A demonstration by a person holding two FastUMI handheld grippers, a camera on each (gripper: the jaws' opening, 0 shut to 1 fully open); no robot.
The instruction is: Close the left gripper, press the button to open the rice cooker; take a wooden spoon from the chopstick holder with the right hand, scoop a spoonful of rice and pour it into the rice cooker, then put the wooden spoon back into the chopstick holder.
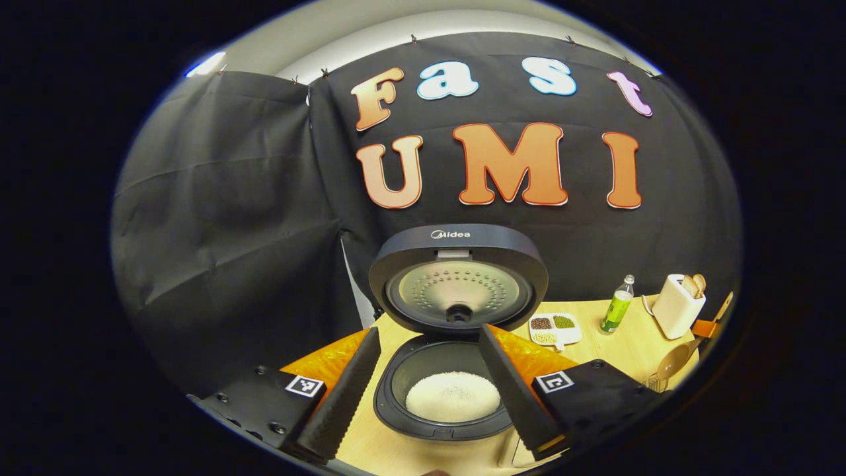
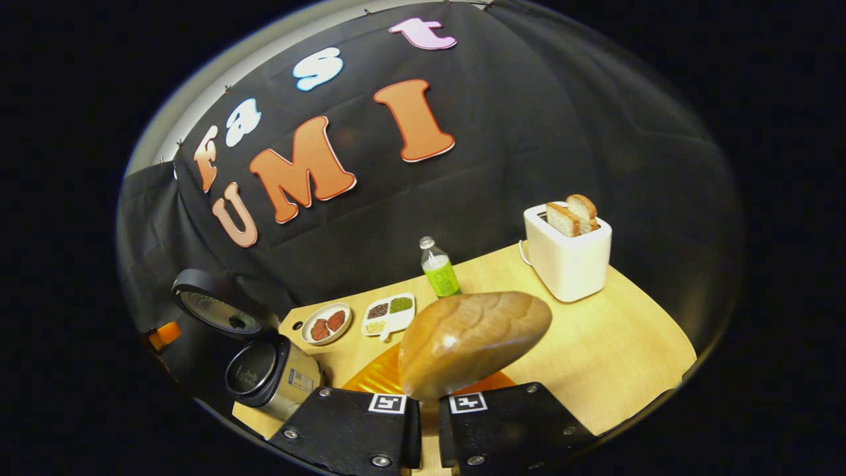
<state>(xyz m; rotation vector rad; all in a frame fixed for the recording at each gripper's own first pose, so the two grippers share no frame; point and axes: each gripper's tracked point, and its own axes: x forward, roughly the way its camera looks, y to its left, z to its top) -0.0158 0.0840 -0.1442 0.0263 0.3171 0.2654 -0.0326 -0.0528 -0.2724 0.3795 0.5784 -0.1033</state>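
Wooden spoon [image 2: 472, 340] bowl-forward between tongs [image 2: 429, 423]

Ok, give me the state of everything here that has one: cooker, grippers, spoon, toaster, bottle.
Rice cooker: lid up, rice heaped in the inner pot.
Left gripper: open, fingers spread either side of the pot.
Right gripper: shut on the wooden spoon.
Wooden spoon: held, bowl raised over the table; whether it carries rice, cannot tell.
Toaster: two bread slices sticking up.
Bottle: upright, capped.
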